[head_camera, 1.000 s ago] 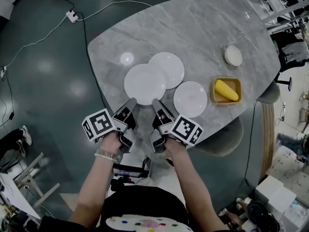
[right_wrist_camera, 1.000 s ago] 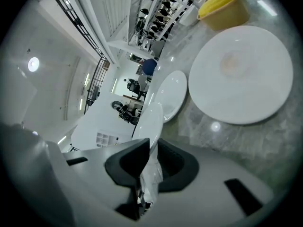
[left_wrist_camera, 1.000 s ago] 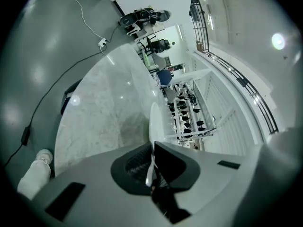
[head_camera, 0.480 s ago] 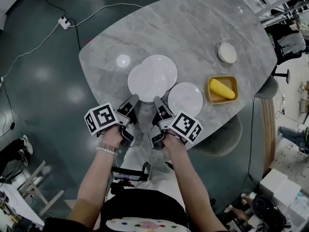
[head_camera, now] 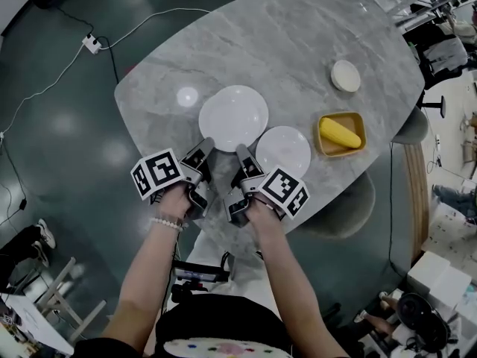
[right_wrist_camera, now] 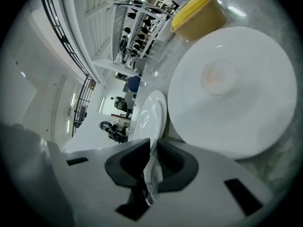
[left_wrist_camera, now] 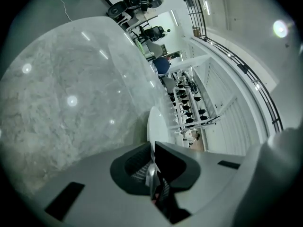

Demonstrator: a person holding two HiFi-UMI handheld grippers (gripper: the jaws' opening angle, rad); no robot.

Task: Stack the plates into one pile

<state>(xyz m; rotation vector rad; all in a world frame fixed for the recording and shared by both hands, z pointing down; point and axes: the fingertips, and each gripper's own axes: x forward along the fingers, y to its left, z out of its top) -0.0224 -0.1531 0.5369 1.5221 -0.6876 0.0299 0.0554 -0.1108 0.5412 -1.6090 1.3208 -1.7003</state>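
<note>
Pinching the near rim of the held plate [head_camera: 233, 118], the left gripper [head_camera: 205, 150] clamps it; the right gripper [head_camera: 241, 153] jaws are closing on the same rim. Only the head view shows the small bowl [head_camera: 345, 75]. The right gripper view shows the second plate [head_camera: 283, 152] just beside the held one, with the yellow tray [head_camera: 340, 134] beyond.

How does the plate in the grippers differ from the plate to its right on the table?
The held plate is clamped at its near rim by the left gripper and by the right gripper, whose jaws are closing; the other plate lies free on the table. The held plate is farther from the tray than the other plate. Both are round and white.
</note>
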